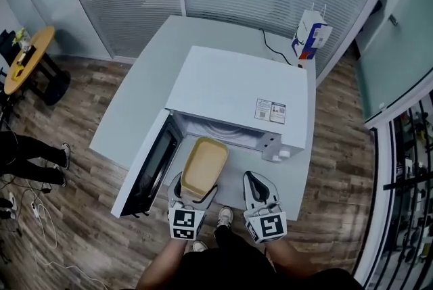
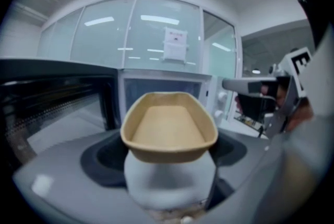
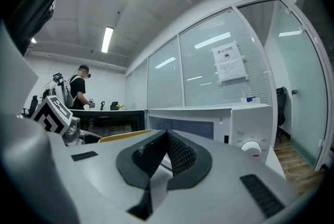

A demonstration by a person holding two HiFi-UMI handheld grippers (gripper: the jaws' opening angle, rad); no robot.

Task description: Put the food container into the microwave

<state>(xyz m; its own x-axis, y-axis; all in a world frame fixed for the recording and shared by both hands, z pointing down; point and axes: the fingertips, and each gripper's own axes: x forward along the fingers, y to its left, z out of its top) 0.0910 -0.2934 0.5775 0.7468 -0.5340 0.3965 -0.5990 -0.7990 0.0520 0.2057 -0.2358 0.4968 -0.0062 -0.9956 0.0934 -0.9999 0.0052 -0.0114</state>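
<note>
Just before the open cavity of the microwave (image 1: 237, 89), the food container (image 1: 203, 165) hangs in the air, its far end at the threshold and the rest outside. It is a tan, oval, shallow tray with nothing in it (image 2: 168, 125). The left gripper (image 1: 195, 192) holds it by the near rim: in the left gripper view its jaws are closed onto that end, one above and one under the wall (image 2: 169, 163).

The right gripper (image 1: 260, 190) sits just beside it on the right, apart from the tray. In the right gripper view its ribbed black pads (image 3: 177, 154) meet with nothing between them.

The microwave is white, with its door (image 1: 152, 167) swung out to the left and a dial (image 3: 251, 147) on the front panel. A sticker (image 1: 270, 111) lies on its top; the print is too small to read. It stands on a pale grey table (image 1: 142, 92).

At the table's back corner stands a white, blue and red carton (image 1: 311, 35), its lettering unreadable. A printed sheet (image 3: 229, 62) hangs on the glass wall behind, also too small to read.
</note>
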